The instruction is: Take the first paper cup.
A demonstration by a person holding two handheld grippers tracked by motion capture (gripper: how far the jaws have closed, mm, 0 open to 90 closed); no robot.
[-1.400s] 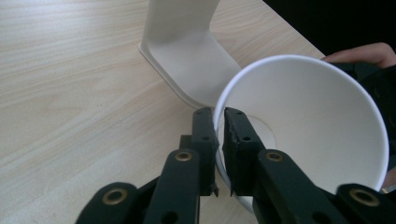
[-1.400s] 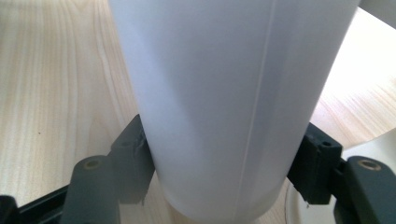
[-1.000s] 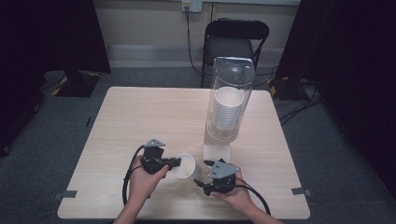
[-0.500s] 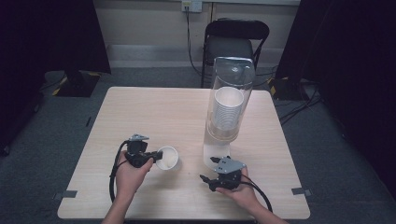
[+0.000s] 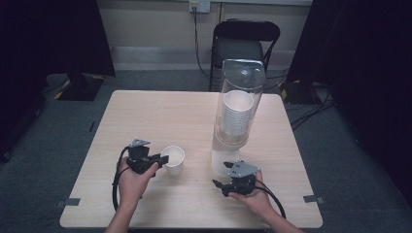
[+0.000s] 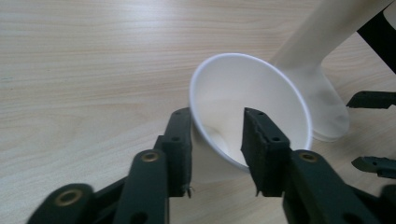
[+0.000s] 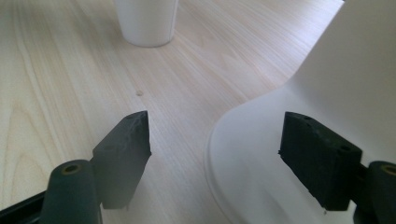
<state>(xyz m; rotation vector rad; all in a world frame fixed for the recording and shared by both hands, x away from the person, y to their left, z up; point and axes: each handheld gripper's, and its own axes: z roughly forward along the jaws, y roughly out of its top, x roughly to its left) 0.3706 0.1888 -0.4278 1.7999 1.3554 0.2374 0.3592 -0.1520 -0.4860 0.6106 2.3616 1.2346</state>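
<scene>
A white paper cup (image 5: 173,159) is seen standing upright on the worktop (image 5: 160,111), just to the left of the base of the cup dispenser (image 5: 238,116). The left claw (image 6: 215,140) straddles the cup's rim, one jaw outside the wall and one inside; its jaws have just been opening, and the pads appear to have let go of the wall, so the cup is judged released rather than gripped. The right claw (image 7: 215,149) is held spread and empty in front of the dispenser's white foot (image 7: 261,158), near it but not touching.

The cup is judged very light, thin-walled and easily crushed or tipped. It is best taken at the rim, one jaw inside and one outside, with gentle pressure, since the wall would buckle if squeezed hard lower down.
</scene>
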